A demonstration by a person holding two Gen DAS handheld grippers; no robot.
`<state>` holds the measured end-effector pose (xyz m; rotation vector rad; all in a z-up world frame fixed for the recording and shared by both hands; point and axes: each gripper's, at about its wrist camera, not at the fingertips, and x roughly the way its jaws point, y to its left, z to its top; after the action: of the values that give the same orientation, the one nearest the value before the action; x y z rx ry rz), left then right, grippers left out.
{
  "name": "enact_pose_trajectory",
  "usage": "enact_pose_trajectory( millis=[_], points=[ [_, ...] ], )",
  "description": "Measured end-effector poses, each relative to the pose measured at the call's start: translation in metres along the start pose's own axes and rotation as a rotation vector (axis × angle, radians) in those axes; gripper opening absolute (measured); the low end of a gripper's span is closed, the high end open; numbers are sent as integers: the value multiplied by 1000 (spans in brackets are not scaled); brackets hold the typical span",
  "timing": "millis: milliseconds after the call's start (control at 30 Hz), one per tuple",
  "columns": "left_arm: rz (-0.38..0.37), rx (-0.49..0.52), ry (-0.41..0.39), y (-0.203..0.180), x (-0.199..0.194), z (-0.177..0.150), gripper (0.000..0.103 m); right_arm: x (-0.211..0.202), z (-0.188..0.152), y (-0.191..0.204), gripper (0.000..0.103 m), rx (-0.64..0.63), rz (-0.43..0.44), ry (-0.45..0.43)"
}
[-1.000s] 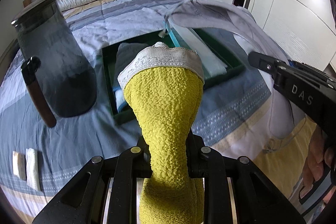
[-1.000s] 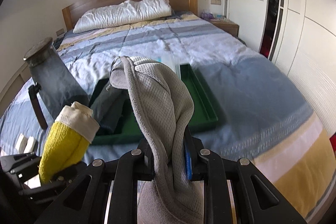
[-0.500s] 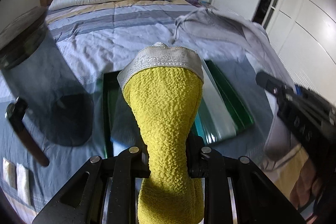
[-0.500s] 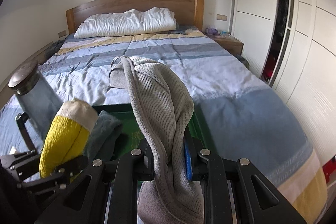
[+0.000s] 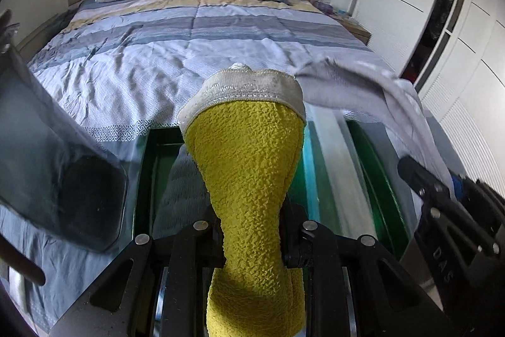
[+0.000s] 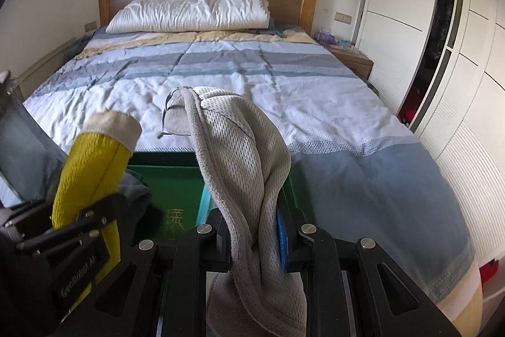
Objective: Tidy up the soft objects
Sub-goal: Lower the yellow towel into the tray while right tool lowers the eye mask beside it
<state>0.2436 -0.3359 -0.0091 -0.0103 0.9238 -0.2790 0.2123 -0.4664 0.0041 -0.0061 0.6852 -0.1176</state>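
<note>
My left gripper [image 5: 251, 237] is shut on a yellow textured sock [image 5: 249, 160] with a white cuff, which stands up between the jaws. In the right wrist view the same yellow sock [image 6: 91, 169] shows at the lower left in the left gripper [image 6: 75, 223]. My right gripper [image 6: 255, 232] is shut on a grey mesh garment [image 6: 240, 153] that arches up and droops over. The grey garment [image 5: 363, 87] also crosses the left wrist view, with the right gripper [image 5: 442, 198] beneath it. Both hang over a green tray [image 6: 170, 179] on the bed, where a dark grey cloth [image 6: 139, 195] lies.
A smoky grey translucent jug [image 5: 47, 166] with a dark handle stands left of the tray [image 5: 375, 179]. A clear blue-edged strip [image 5: 325, 153] lies in the tray. The striped bedspread [image 6: 252, 78] runs to a white pillow [image 6: 192, 11] and wooden headboard. White wardrobe doors [image 6: 426, 21] line the right.
Both grippers have moved forward over the bed with their cloths, so the tray now sits close beneath them and the jug has slid to the left edge. Both grips stay unchanged.
</note>
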Motion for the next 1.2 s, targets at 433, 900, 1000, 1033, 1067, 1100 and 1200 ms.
enact_pose_trajectory(
  millis=[433,900,1000,1033,1067,1100,1200],
  points=[
    [27,-7,25,-10,29,0,19,45,2,-2,20,-6,-5,48],
    [40,-14,56,-13,45,-4,19,78,-1,-1,21,-24,-9,105],
    [40,-14,61,-14,48,-5,21,83,-1,-2,22,-27,-7,111],
    [41,-16,63,-14,49,-5,22,84,-1,-2,22,-28,-8,113],
    [39,-17,64,-14,49,-5,22,85,-1,-2,23,-29,-9,114],
    [39,-18,64,-14,50,-5,22,85,-1,-3,23,-30,-10,114],
    [38,-19,64,-13,50,-5,23,87,-1,-3,25,-29,-8,115]
  ],
)
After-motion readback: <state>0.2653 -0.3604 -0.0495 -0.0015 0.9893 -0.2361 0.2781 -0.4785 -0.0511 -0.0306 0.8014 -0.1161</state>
